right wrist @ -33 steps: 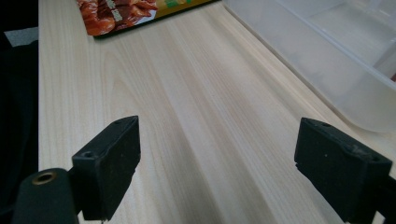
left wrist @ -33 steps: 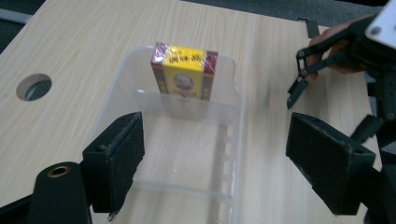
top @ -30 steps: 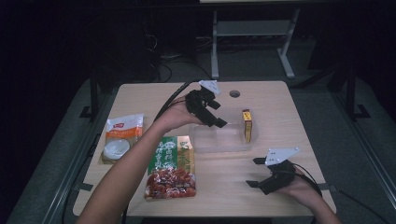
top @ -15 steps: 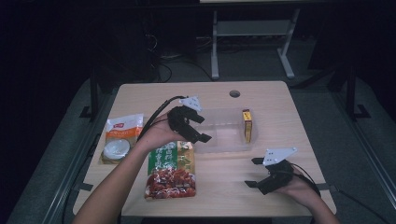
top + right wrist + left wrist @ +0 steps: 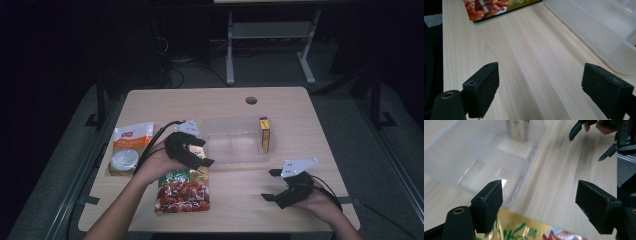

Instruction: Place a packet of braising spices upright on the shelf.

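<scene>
The left gripper [image 5: 196, 152] hangs over the top edge of the red-and-green snack bag [image 5: 183, 190], its jaws spread wide with nothing between them, though they have just been closing a little; in the left gripper view the bag's gold-and-green upper edge [image 5: 524, 230] lies just below the pads, not yet touched; the bag lies flat on the wooden table [image 5: 210, 102], just in front of the clear plastic container [image 5: 235, 142] and near its left corner.

The right gripper [image 5: 272, 185] rests low at the table's near right, its jaws also spread and empty, pointing across bare wood toward the container.

As a judgement, the work seems to be packing snacks into the container, and it is early: one small yellow box [image 5: 264, 134] stands upright against the container's right wall, and that looks done; the snack bag appears next in turn, and beyond it an orange-and-white pouch [image 5: 129, 147] waits at the far left, well apart.

By count: one container; one yellow box inside it; one snack bag; one pouch; two grippers, both empty.
</scene>
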`<state>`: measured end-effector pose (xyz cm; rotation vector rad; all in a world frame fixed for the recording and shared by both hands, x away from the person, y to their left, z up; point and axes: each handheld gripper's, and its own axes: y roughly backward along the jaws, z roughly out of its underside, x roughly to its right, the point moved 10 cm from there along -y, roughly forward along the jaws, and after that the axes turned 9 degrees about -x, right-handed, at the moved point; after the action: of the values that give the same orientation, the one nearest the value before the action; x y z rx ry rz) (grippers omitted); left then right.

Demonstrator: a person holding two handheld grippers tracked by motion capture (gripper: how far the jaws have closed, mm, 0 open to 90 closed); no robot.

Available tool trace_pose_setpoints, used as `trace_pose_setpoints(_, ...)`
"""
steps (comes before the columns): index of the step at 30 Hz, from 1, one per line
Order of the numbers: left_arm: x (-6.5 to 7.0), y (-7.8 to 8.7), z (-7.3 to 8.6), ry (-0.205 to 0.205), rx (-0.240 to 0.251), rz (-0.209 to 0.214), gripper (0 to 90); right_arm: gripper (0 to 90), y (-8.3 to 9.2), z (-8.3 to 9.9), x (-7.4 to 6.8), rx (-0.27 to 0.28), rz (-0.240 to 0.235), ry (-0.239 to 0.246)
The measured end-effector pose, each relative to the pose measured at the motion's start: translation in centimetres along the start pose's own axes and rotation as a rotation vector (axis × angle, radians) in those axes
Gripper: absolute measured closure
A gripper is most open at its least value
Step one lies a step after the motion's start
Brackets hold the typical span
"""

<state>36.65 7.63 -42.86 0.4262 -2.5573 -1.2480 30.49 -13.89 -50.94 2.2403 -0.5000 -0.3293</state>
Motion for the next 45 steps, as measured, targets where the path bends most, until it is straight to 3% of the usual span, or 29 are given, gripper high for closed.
trace_pose_setpoints(2, 0.0, 0.1, 0.6, 0.012, 0.001, -0.006, 22.9, 14.3, 0.0, -0.1, 0.0, 0.001, 0.0, 0.0)
trace_pose_setpoints(6, 0.1, 0.1, 3.2, 0.044, 0.001, -0.019, 34.6, 14.7, -0.3, -0.4, -0.2, 0.002, -0.001, 0.003)
trace_pose_setpoints(8, 0.3, -0.1, 4.3, 0.073, 0.011, -0.004, 48.8, 14.8, -0.7, -0.8, -0.6, -0.01, -0.009, 0.003)
trace_pose_setpoints(9, 0.4, -0.2, 4.7, 0.078, 0.014, -0.005, 48.8, 14.8, -0.7, -0.8, -0.6, -0.01, -0.009, 0.003)
trace_pose_setpoints(10, 0.8, -0.6, 5.9, 0.083, 0.01, 0.003, 56.8, 14.9, -1.0, -1.0, -0.8, -0.018, -0.012, 0.008)
trace_pose_setpoints(12, 1.1, -0.7, 6.4, 0.09, 0.009, 0.005, 60.5, 15.9, -1.2, -1.2, -0.9, -0.02, -0.009, 0.006)
trace_pose_setpoints(14, 1.7, -1.0, 7.1, 0.078, -0.003, 0.008, 70.6, 16.1, -1.4, -1.7, -1.1, -0.019, -0.009, 0.003)
trace_pose_setpoints(15, 2.1, -1.1, 7.3, 0.075, -0.003, 0.01, 79.8, 16.1, -1.6, -2.2, -1.3, -0.009, -0.016, -0.008)
trace_pose_setpoints(17, 2.8, -1.5, 7.6, 0.084, -0.004, 0.018, 84.4, 16.1, -1.7, -2.5, -1.3, -0.003, -0.017, -0.014)
trace_pose_setpoints(18, 3.1, -2.0, 7.9, 0.074, -0.012, 0.014, 89.4, 16.1, -1.9, -3.2, -1.2, 0.025, -0.023, -0.046)
trace_pose_setpoints(22, 3.9, -3.5, 8.3, 0.061, -0.027, 0.024, 89.5, 16.1, -2.2, -3.7, -1.2, 0.029, -0.013, -0.052)
trace_pose_setpoints(27, 4.7, -5.5, 8.1, 0.04, -0.055, 0.024, 89.5, 16.2, -2.7, -3.0, -1.8, -0.013, -0.013, 0.006)
trace_pose_setpoints(29, 4.6, -6.0, 8.4, 0.027, -0.084, 0.004, 89.5, 16.2, -3.0, -2.6, -1.9, -0.037, -0.019, 0.014)
trace_pose_setpoints(31, 4.4, -6.1, 8.6, 0.039, -0.091, -0.009, 89.5, 16.2, -3.1, -2.4, -1.9, -0.044, -0.017, 0.018)
trace_pose_setpoints(33, 3.6, -6.4, 9.6, 0.007, -0.153, -0.079, 89.5, 16.2, -3.0, -2.5, -2.0, -0.038, -0.017, 0.028)
trace_pose_setpoints(35, 3.4, -6.4, 9.6, 0.044, -0.129, -0.059, 89.6, 16.2, -2.9, -2.5, -2.2, -0.035, -0.019, 0.032)
trace_pose_setpoints(37, 3.2, -6.2, 9.9, 0.044, -0.145, -0.066, 89.7, 16.2, -2.8, -2.4, -2.3, -0.038, -0.017, 0.033)
trace_pose_setpoints(45, 2.9, -5.6, 10.9, 0.104, -0.125, -0.06, 90.0, 16.2, -2.6, -2.3, -2.1, -0.031, -0.007, 0.021)
